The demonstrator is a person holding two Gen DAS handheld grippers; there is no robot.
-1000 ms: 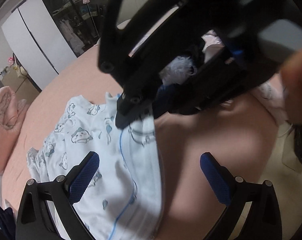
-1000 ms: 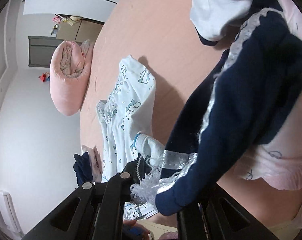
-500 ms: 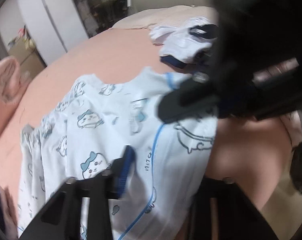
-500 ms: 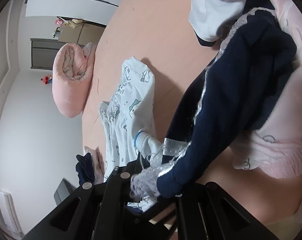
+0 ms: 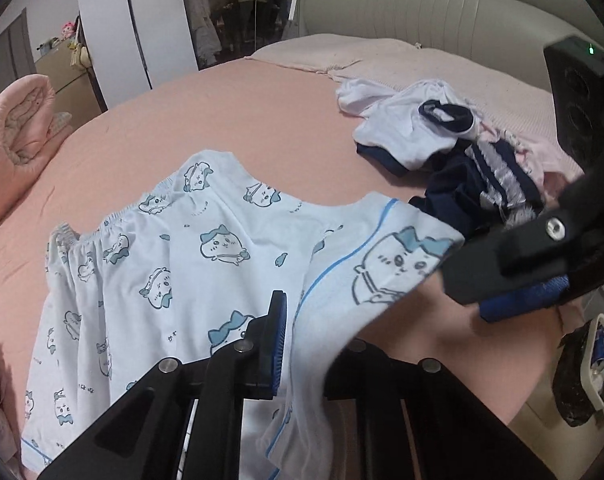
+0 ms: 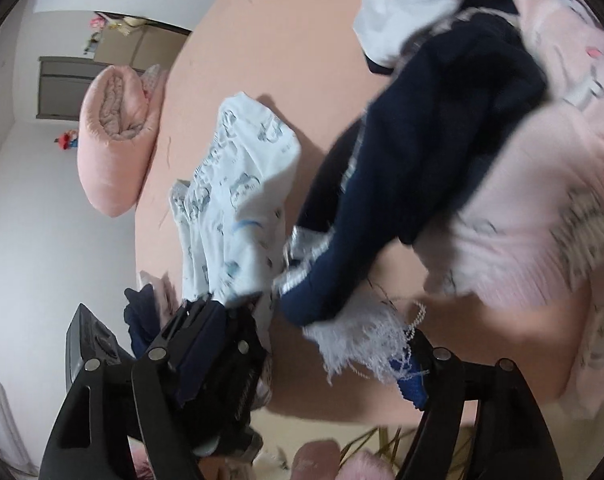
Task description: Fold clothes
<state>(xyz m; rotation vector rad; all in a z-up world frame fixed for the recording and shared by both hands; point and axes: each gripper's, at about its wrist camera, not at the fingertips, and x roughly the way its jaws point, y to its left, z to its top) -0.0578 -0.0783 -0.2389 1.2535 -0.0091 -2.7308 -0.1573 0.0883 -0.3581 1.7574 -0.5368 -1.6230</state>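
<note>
Left wrist view: the left gripper has its jaws clamped on the near hem of the pale blue cartoon-print pyjama shorts, which lie mostly spread on the pink bed near its front edge, waistband toward the rolled pink quilt at the left side. One leg, with its blue piping, is lifted and curls off the sheet. The right gripper has its jaws apart; frayed white trim of the navy garment drapes over one finger, but nothing is pinched. That navy piece trails from the unsorted heap toward the bed's right side, beside the white top with navy collar.

The step in hand looks like laying out or folding the shorts. Next, the lifted leg wants carrying over flat without dragging the rest, and the right gripper should shake free of the trim.

A second ago the left jaws stood wide and empty above the shorts while the right ones pinched the navy trim; half a second ago the left was closing in.
</note>
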